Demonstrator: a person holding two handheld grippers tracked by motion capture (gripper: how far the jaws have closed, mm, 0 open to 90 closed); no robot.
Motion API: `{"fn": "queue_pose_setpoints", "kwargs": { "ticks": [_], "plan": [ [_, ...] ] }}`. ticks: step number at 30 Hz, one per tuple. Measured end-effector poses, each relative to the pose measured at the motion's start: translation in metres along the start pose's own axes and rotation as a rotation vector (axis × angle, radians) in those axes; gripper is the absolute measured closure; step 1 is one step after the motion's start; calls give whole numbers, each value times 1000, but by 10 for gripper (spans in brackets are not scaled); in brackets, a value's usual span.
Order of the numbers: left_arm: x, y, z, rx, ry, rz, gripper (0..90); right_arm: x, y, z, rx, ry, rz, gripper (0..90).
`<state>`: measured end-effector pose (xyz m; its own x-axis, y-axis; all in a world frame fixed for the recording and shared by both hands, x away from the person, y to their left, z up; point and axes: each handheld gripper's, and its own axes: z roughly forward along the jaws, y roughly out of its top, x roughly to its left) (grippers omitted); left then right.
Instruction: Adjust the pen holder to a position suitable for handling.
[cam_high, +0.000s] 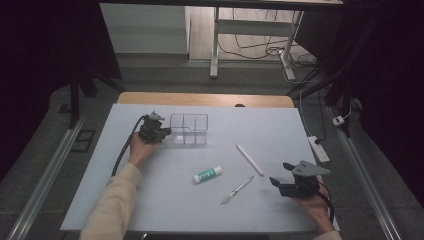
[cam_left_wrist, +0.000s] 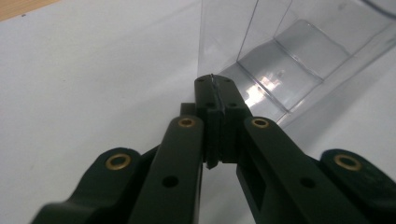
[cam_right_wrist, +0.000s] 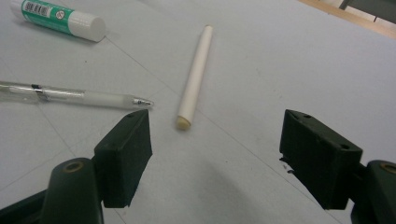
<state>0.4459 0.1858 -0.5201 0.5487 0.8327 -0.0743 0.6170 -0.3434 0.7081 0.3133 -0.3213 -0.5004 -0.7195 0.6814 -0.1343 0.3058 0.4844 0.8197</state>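
clear organizer (cam_high: 189, 129), green-white glue stick (cam_high: 207, 174)

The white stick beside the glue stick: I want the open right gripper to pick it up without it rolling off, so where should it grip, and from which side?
Grip the white stick near its middle, coming straight down from above with the right gripper turned so its fingers straddle the stick crosswise. It lies flat on the table, slim and round, so only its long sides offer purchase, and it would likely roll if nudged.
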Motion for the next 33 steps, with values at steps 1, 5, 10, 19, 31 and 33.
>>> {"fn": "queue_pose_setpoints", "kwargs": {
  "ticks": [1, 5, 10, 19, 31, 33],
  "plan": [
    [0, 0, 1, 0, -1, 0, 891, 0, 0, 0, 1, 1, 1, 243],
    [-2, 3, 3, 0, -6, 0, 891, 0, -1, 0, 6, -1, -4, 243],
    [-7, 7, 7, 2, -14, 13, 890, 0, -2, -2, 7, -3, 1, 243],
    [-15, 13, 15, 4, -27, 21, 890, 0, -4, -2, 11, -6, 6, 243],
    [-30, 19, 26, 10, -37, 49, 883, -1, -5, -2, 10, -9, 4, 243],
    [-30, 20, 27, 8, -36, 51, 882, -1, -4, -3, 11, -10, 1, 243]
  ]
}}
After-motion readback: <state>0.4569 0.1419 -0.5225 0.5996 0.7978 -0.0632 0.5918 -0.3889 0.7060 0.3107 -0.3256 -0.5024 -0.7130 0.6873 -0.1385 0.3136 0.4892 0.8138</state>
